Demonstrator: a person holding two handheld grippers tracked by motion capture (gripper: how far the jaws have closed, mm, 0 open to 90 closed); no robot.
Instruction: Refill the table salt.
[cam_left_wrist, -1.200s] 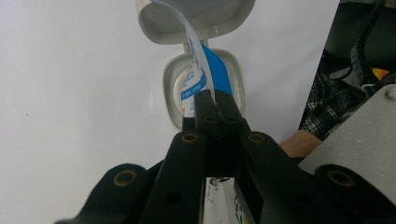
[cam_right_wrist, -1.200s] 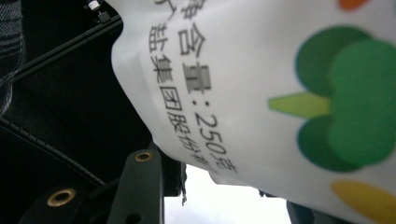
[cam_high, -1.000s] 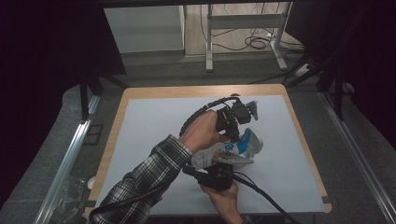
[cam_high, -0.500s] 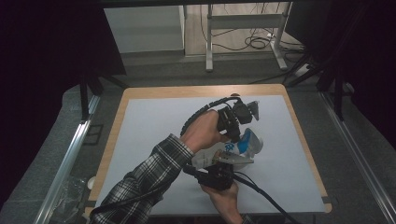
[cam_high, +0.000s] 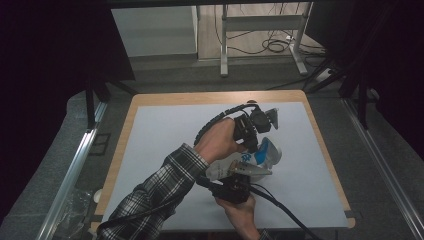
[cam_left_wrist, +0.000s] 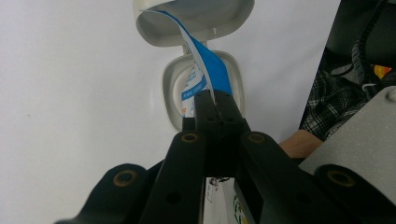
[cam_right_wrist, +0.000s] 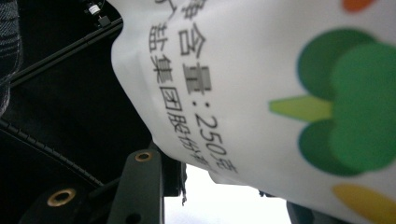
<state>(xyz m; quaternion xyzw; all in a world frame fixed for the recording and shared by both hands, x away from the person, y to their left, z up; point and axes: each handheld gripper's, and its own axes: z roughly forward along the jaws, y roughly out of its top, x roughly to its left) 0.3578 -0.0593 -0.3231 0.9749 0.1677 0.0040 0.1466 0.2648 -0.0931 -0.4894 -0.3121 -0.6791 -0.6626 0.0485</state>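
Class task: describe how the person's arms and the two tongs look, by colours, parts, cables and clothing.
The left arm wears a black-and-white plaid sleeve. Both the left tongs and the right tongs are black, with brass-coloured rivets on the jaw links. A ribbed black cable loops from the left tongs, which carry a grey plate.

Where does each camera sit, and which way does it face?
High view: above the person's side, facing forward and down on the table; forearms, both hand-held grippers.
Left gripper view: on the left hand-held gripper, facing down its shut jaws pinching the blue strip.
Right gripper view: on the right hand-held gripper, close against the white pack.
Shared: the pack.
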